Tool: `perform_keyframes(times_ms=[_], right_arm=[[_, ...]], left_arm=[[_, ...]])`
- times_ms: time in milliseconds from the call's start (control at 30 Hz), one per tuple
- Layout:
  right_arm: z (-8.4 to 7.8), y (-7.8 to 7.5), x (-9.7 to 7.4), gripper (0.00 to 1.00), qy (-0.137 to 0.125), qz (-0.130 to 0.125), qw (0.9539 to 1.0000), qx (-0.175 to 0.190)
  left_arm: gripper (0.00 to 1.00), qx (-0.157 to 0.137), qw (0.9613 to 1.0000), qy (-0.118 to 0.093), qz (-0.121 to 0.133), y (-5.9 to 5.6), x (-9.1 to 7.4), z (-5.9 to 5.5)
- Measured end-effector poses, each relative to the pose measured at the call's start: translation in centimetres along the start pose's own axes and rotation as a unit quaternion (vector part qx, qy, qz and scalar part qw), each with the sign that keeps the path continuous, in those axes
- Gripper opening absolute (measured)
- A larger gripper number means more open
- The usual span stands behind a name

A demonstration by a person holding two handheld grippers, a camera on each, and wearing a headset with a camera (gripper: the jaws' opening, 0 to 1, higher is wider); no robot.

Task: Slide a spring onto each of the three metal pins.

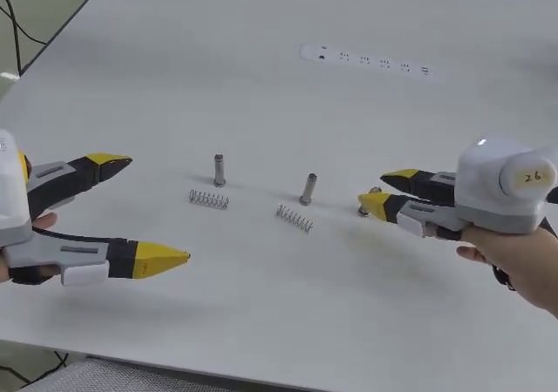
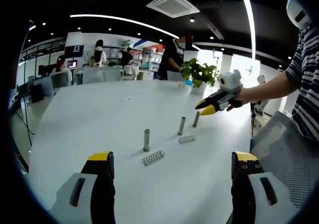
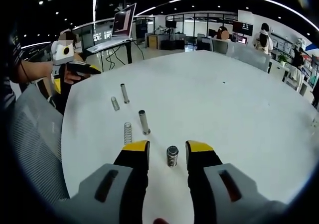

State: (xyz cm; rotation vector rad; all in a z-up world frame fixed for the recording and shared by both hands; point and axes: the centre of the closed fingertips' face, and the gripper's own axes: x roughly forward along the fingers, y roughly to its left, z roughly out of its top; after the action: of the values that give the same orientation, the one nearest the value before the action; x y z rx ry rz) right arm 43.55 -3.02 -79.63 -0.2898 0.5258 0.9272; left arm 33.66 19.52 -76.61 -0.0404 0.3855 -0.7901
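Observation:
Three short metal pins stand upright in a row on the white table point(image 1: 261, 322). The left pin point(image 1: 219, 170) and the middle pin point(image 1: 309, 188) are bare. A loose spring point(image 1: 208, 199) lies in front of the left pin, and a second spring point(image 1: 295, 218) in front of the middle one. The third pin point(image 3: 172, 156) has a spring coiled around it. My right gripper point(image 1: 382, 190) is open, with a jaw on each side of this pin and not touching it. My left gripper point(image 1: 144, 207) hovers wide open left of the pins, holding nothing.
A white power strip point(image 1: 366, 61) lies at the far side of the table. Black cables point(image 1: 13, 26) hang off the left edge. A potted plant point(image 2: 199, 74) stands at a far end of the table, and people sit at desks beyond it.

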Motion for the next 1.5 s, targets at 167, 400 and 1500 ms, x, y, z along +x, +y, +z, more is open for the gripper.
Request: perform_keyframes(times_ms=[167, 400, 1500], right_arm=[[0.6, -0.3, -0.8, 0.31, -0.011, -0.011, 0.9999, 0.001], [1.4, 0.3, -1.8, 0.32, -0.024, -0.006, 0.9997, 0.000], [-0.9, 3.5, -3.1, 0.30, -0.021, 0.015, 0.9996, 0.015]], left_arm=[[0.97, 0.000, 1.0000, 0.000, 0.001, 0.0, 0.0, 0.0], [0.97, 0.001, 1.0000, 0.003, 0.000, 0.0, 0.0, 0.0], [0.97, 0.000, 1.0000, 0.004, -0.002, -0.1, 0.2, 0.0]])
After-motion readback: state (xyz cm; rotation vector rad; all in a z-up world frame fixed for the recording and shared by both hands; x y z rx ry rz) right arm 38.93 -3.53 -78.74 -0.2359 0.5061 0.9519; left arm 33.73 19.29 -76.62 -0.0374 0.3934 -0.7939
